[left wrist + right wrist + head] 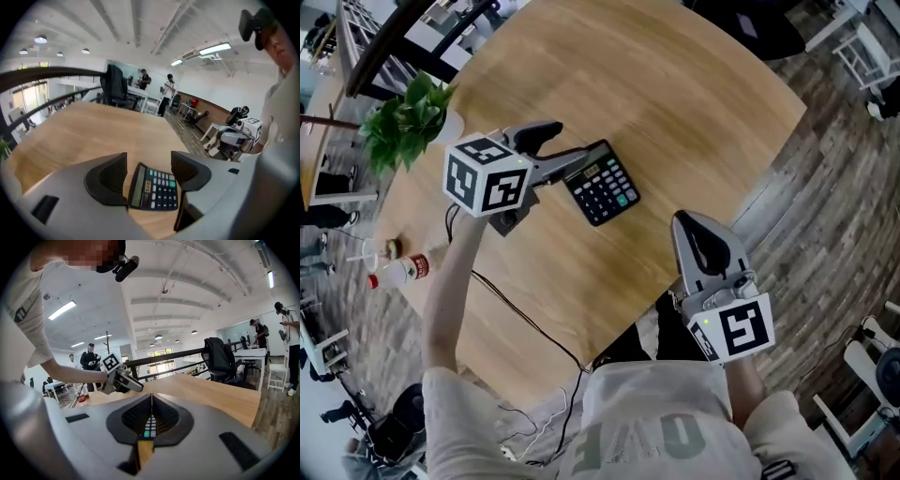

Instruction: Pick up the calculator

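The calculator (pixel 602 183) is laid flat on the wooden table (pixel 675 84), near its middle. It is seen between the widely spread jaws of the left gripper (pixel 565 150), with neither pad pressed on it. The right gripper (pixel 686 223) is held nearer and to the right, its jaws pressed together on nothing. A potted plant (pixel 408 117) is set at the table's far left edge.

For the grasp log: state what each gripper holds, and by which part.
Nothing is held. The left gripper has its fingers apart, not closed on the calculator, which lies on the table. The right gripper is shut, empty.
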Available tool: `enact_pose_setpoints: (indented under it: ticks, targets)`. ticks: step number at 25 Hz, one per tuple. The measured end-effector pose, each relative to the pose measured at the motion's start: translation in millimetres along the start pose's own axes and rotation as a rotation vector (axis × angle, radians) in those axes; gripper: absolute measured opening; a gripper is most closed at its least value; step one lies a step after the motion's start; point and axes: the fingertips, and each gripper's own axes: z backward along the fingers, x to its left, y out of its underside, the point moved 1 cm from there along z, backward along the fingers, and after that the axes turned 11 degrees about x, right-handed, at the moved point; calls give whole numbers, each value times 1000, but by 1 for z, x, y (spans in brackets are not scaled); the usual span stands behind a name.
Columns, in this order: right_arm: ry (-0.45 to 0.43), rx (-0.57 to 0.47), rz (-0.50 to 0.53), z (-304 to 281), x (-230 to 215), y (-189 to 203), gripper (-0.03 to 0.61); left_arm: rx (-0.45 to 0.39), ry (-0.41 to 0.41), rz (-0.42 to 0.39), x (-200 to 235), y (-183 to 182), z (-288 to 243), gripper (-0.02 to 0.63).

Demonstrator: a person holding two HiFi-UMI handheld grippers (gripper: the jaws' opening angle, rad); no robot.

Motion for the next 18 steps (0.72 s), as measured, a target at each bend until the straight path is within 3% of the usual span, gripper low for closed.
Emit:
enact_pose_setpoints:
  ticks: [5,18]
  targets:
    - [-27,53,-34,-11,4,21,20,195,183,51,18,32,-49,293]
    - [-82,103,-103,-43,3,40,20,366,467,124,16,66,-90,291]
